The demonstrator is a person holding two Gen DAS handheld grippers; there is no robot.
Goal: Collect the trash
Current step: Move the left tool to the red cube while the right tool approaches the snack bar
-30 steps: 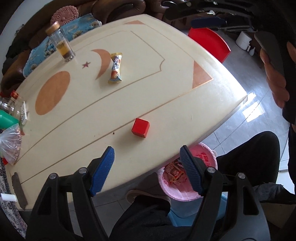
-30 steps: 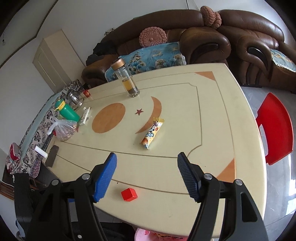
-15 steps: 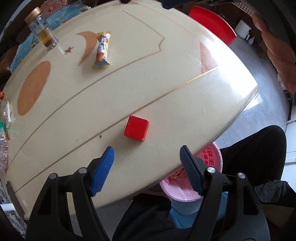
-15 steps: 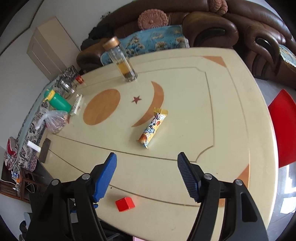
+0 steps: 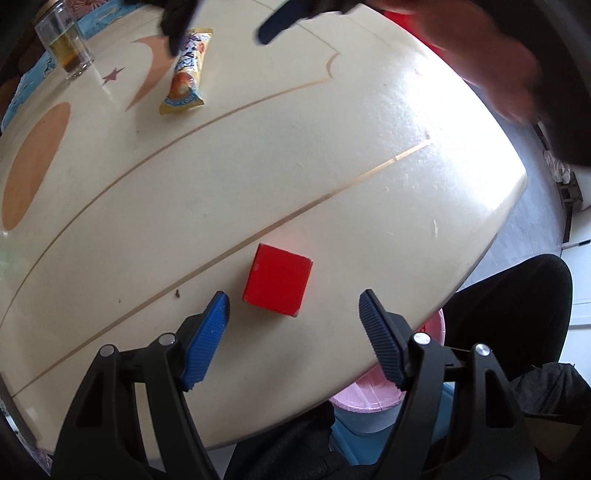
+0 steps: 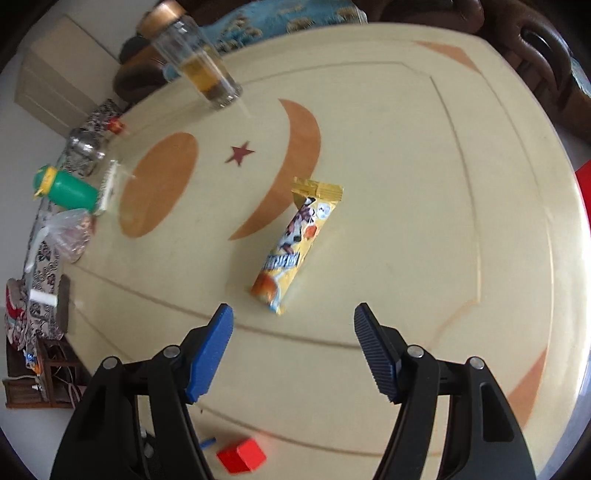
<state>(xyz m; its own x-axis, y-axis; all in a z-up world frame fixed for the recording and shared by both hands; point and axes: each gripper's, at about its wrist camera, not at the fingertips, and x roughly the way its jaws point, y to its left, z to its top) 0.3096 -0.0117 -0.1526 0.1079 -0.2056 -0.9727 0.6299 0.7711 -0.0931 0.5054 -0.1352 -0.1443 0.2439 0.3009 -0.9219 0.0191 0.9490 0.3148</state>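
Left wrist view: the left gripper [image 5: 291, 306] hangs low over the near edge of a cream table [image 5: 332, 177], its blue-padded fingers [image 5: 207, 339] spread wide and holding nothing. A red cube [image 5: 277, 285] sits on the tabletop just beyond the fingertips, roughly between them and nearer the left pad, touching neither. Far across the table to the left lies a yellow snack wrapper [image 5: 186, 75], with the right gripper [image 5: 221, 20] directly above its far end, fingers apart. A glass bottle [image 5: 66, 46] of amber liquid stands at the far left. Below the table's near edge, a pink bin [image 5: 365, 397] shows between the gripper's right finger and the person's dark trousers.

Right wrist view: the right gripper [image 6: 293, 319] hovers above the table [image 6: 424, 184], its fingers [image 6: 375, 350] wide open and empty. The snack wrapper [image 6: 295, 247] lies flat just beyond the fingertips, lengthwise away from the camera, its near end between the pads and its far gold-crimped end beside an orange crescent inlay [image 6: 288, 170]. The glass bottle [image 6: 195, 59] stands at the far side. A green bottle [image 6: 68, 186] and a clear plastic bag [image 6: 72, 232] sit along the left edge. The red cube [image 6: 242, 456] appears at the bottom of the frame, near the camera.
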